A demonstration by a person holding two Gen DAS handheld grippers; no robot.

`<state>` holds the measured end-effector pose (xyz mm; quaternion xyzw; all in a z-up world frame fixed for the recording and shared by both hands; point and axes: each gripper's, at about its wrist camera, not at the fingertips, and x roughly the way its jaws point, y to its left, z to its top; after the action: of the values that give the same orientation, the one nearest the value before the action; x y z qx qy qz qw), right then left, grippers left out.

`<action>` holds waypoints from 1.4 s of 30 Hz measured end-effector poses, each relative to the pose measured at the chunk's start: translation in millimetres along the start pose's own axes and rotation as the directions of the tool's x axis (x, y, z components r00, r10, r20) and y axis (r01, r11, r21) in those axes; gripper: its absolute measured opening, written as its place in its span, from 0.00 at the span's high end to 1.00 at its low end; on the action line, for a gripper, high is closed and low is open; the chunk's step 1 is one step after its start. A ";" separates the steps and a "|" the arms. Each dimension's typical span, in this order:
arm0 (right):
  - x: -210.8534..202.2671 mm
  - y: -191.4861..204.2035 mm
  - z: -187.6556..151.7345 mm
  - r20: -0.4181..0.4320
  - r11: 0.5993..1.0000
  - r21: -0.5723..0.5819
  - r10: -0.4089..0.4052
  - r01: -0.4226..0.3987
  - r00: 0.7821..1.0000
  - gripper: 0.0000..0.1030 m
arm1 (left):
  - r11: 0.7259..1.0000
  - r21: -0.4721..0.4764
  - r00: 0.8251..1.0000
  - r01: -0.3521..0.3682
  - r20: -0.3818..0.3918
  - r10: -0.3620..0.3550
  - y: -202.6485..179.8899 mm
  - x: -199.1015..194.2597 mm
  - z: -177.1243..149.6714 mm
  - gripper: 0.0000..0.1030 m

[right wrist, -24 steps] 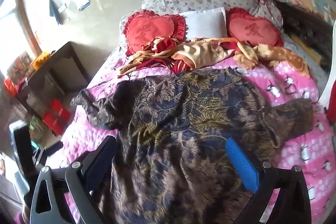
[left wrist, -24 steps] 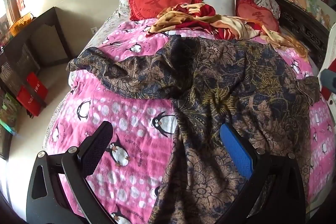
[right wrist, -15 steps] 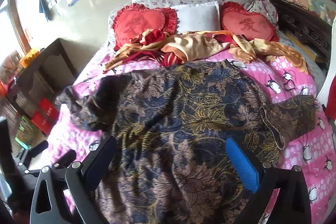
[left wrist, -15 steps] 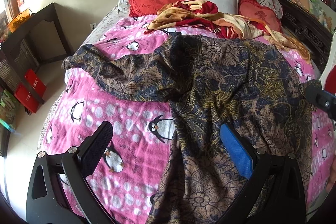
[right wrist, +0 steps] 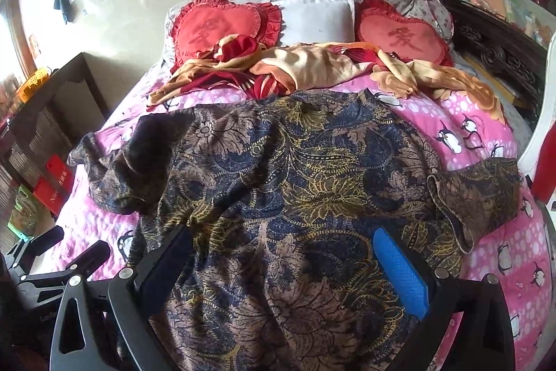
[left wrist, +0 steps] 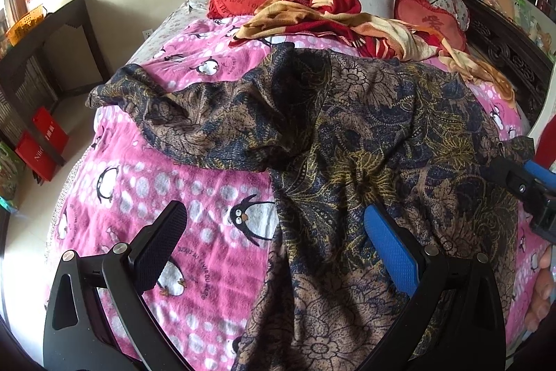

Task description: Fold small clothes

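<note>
The patterned shirt (right wrist: pixel 295 179) lies spread and rumpled across the bed (left wrist: pixel 166 197), hem toward its near edge. Thin, limp fabric: pinch sleeve ends. Left gripper (left wrist: pixel 278 246) and right gripper (right wrist: pixel 292 266): jaws wide, empty.

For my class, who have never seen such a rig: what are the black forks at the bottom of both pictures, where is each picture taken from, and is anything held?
Each fork is a hand-held two-finger gripper; a person carries one in each hand. A camera on each looks along its fingers, giving one picture per hand. The left gripper and right gripper both stand wide open above the bed, holding nothing. On the pink penguin blanket lies a dark floral garment, spread and unfolded. Behind it: an orange-and-red cloth and two red heart cushions.
</note>
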<state>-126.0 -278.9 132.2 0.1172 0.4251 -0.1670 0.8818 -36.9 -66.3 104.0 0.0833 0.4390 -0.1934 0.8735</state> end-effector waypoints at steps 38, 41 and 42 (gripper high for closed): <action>34.5 8.6 -3.4 -0.053 1.000 0.014 0.011 -0.011 0.999 0.00 | 1.000 -0.002 0.999 -0.018 -0.029 0.018 -0.7 23.0 3.9 0.00; 37.4 8.7 -3.4 -0.060 1.000 0.014 0.014 -0.013 0.998 0.00 | 1.000 -0.007 0.999 -0.019 -0.032 0.019 0.5 24.9 3.7 0.00; 37.8 8.9 -3.6 -0.061 1.000 0.015 0.018 -0.017 0.998 0.00 | 1.000 -0.007 0.999 -0.020 -0.033 0.020 0.9 25.5 3.7 0.00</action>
<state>-103.1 -276.8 100.8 0.1323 0.4498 -0.1584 0.8689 -20.0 -73.3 85.8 0.0878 0.4533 -0.1817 0.8682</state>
